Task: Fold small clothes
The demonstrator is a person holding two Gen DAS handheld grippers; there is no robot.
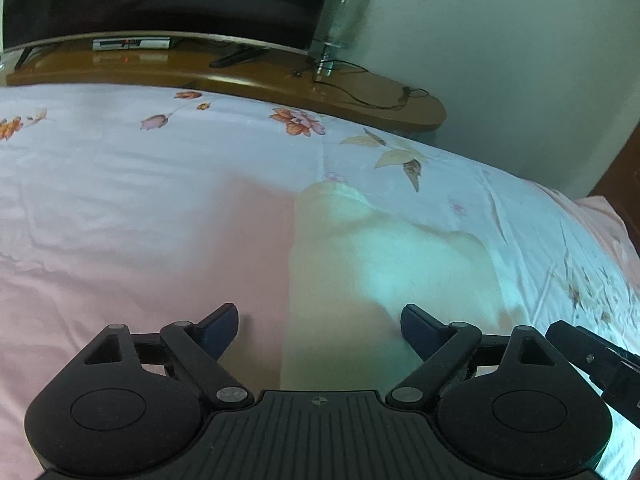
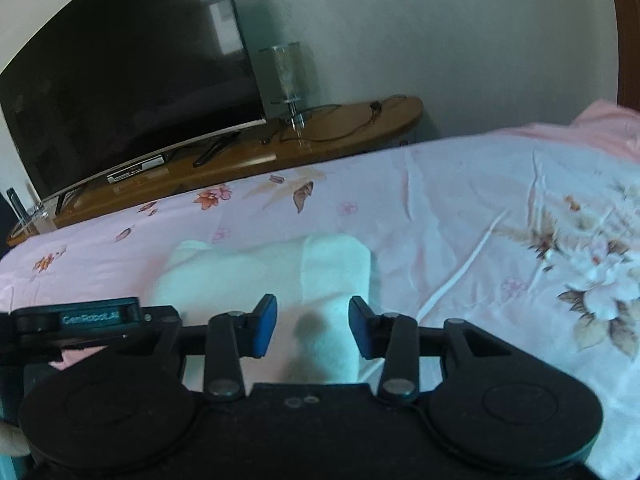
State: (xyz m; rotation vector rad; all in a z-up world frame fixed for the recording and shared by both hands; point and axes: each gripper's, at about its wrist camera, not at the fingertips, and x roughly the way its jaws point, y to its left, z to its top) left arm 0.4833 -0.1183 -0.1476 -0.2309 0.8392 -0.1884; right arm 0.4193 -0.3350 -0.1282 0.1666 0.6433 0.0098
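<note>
Left gripper spread above pale garment; right gripper half-spread, unpinched; label reads "GenRobot.AI"

garment on bed — television behind

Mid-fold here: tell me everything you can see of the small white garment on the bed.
The white garment looks like soft, fleecy cloth, pale cream to white. It lies flat on the floral pink bedsheet, partly folded, with a thicker doubled strip on its right side in the right wrist view. The left gripper and the right gripper each stand open over its near edge; no pad visibly presses it.
</note>
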